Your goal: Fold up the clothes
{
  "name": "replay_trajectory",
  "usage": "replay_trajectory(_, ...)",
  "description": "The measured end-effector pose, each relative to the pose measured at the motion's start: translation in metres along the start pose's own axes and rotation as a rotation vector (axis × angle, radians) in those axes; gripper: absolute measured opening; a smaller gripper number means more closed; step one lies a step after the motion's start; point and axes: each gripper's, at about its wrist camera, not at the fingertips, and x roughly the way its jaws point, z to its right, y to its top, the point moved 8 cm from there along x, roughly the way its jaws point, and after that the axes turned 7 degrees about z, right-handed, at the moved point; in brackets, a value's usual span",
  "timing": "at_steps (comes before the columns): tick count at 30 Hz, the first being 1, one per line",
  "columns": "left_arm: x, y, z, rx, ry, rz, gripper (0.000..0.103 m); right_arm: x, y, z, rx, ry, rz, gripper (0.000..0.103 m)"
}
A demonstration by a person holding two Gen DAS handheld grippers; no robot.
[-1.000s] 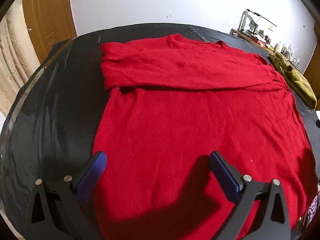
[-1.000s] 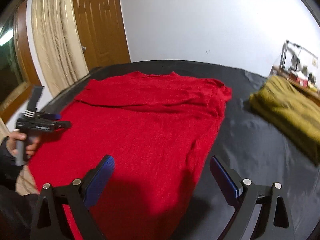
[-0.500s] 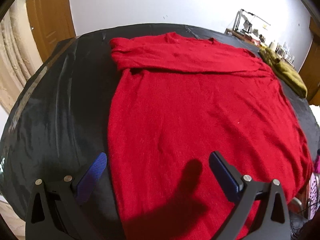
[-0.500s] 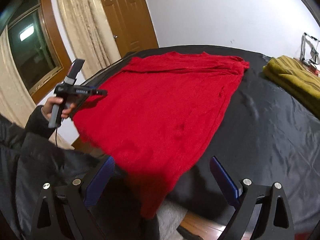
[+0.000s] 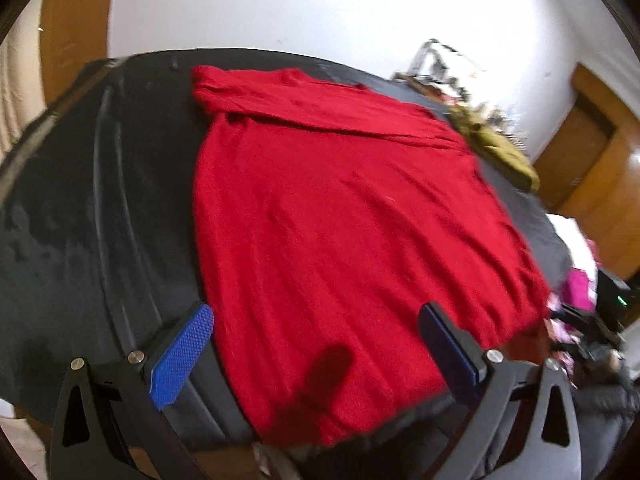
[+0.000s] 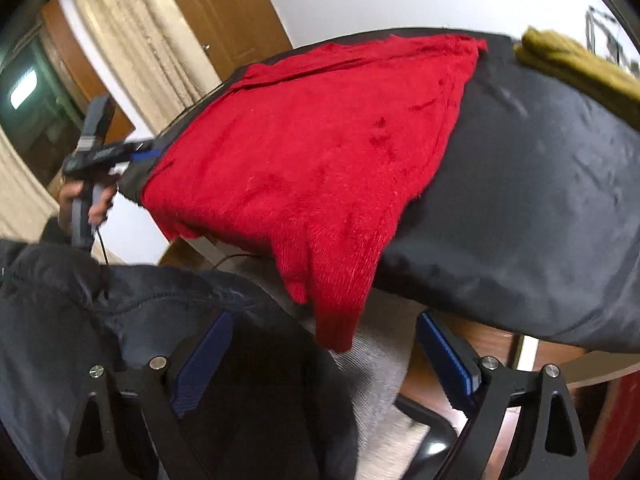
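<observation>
Black tabletop (image 5: pixel 80 208) under a dark glossy cover, filling most of both views. No containers in sight.

Red knitted sweater (image 5: pixel 340 220) spread flat across the middle of the tabletop, long axis running from the near edge away toward the white wall (image 5: pixel 300 4). Far end folded over into a thick band crossing the garment's width. Near hem spilling over the tabletop edge, one corner hanging down below it in the right wrist view (image 6: pixel 340 300).

Olive-green folded garment (image 6: pixel 576 68) lying on the far right of the tabletop, apart from the red sweater, black cover between them.

Dark padded jacket sleeve (image 6: pixel 80 300) of the person at lower left in the right wrist view.

Left hand-held gripper (image 5: pixel 316 344) poised low over the near hem, blue pads (image 5: pixel 182 354) spread wide, nothing between them; one pad over bare black cover just beside the sweater's left edge, the other over red knit. Same tool seen from the right wrist camera (image 6: pixel 108 156), level with the tabletop edge, gripped from below by a hand (image 6: pixel 86 204), nose aimed at the sweater's corner.

Right hand-held gripper (image 6: pixel 322 364) below the tabletop edge, tilted, fingers wide apart and empty, hanging red corner just above the gap.
</observation>
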Motion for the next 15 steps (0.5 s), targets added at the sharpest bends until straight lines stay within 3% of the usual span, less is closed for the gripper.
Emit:
replay_trajectory(3,-0.012,-0.01,0.005,0.013,-0.05,-0.007,0.103,0.003,0.008,0.001,0.037,0.044,0.018,0.086)
replay_trajectory(6,-0.021,-0.024,0.008,0.027,-0.1,-0.035,0.103,0.003,0.017,-0.002,0.037,0.079,0.027,0.068)
replay_trajectory(12,-0.029,-0.052,0.019,0.087,-0.18,-0.085,0.102,0.012,0.018,0.001,0.02,0.066,0.008,0.031)
replay_trajectory(15,-0.034,-0.061,0.026,0.091,-0.23,-0.108,0.103,0.015,0.016,0.0,0.005,0.053,0.008,0.019)
